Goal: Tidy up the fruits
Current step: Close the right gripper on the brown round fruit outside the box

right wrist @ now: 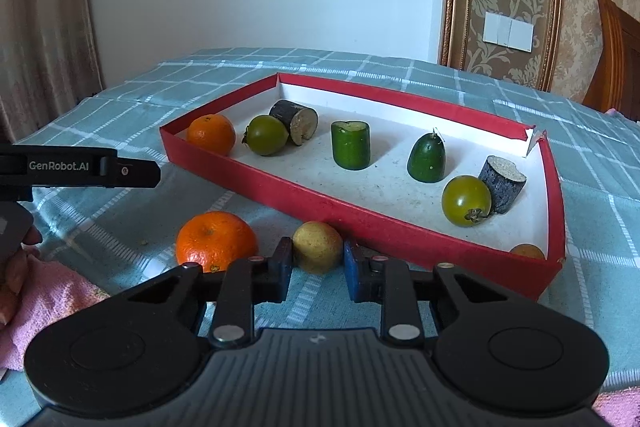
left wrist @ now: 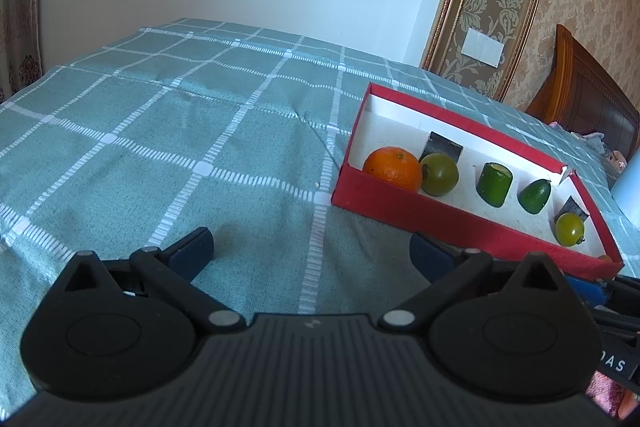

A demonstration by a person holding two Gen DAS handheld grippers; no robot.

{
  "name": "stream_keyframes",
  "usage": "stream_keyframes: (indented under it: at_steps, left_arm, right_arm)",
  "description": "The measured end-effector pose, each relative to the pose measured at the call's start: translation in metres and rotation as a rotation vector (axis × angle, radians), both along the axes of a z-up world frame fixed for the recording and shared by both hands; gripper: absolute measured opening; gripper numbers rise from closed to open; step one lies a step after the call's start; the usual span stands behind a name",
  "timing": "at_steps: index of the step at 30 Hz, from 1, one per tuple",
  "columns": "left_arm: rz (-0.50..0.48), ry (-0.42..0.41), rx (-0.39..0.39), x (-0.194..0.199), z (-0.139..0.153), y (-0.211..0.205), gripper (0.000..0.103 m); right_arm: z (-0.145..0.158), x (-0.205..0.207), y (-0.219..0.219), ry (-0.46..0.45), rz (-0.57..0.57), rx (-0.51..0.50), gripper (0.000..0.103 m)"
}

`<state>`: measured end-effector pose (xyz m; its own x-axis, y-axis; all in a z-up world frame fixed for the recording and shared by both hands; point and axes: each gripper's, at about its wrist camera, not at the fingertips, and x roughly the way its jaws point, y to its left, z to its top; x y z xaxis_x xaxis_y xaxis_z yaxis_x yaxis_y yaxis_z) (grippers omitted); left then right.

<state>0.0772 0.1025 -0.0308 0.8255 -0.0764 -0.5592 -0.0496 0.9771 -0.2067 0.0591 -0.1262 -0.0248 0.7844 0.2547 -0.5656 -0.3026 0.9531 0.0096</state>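
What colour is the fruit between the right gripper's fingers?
Yellowish-brown fruit, clearest in the right wrist view.

Box [right wrist: 400, 239]: one, red.
Oranges: two, one [right wrist: 211, 133] in the box, one [right wrist: 216, 241] on the cloth.
Green tomatoes: two [right wrist: 267, 135] [right wrist: 466, 200].
Green chunks: two [right wrist: 351, 145] [right wrist: 426, 157].
Dark chunks: two [right wrist: 295, 121] [right wrist: 503, 188].
Yellow fruit [right wrist: 318, 252]: one outside the box.
Orange-brown round thing [right wrist: 527, 251] in the box corner, partly hidden: one.

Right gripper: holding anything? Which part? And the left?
The right gripper is shut on the yellowish fruit, pads on its two sides, on the cloth before the red box. The left gripper is open and empty.
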Motion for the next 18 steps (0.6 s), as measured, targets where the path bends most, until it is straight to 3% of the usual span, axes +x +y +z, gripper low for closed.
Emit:
stream_keyframes:
  at_steps: [10, 18]
  left_arm:
    - [0.0, -0.002, -0.006, 0.0, 0.001, 0.0, 0.103]
    - [0.0, -0.002, -0.006, 0.0, 0.001, 0.0, 0.103]
  right_arm:
    - [0.021, -0.022, -0.016, -0.074, 0.005, 0.041, 0.026]
    - [0.039, -0.003, -0.043, -0.129, -0.094, 0.042, 0.026]
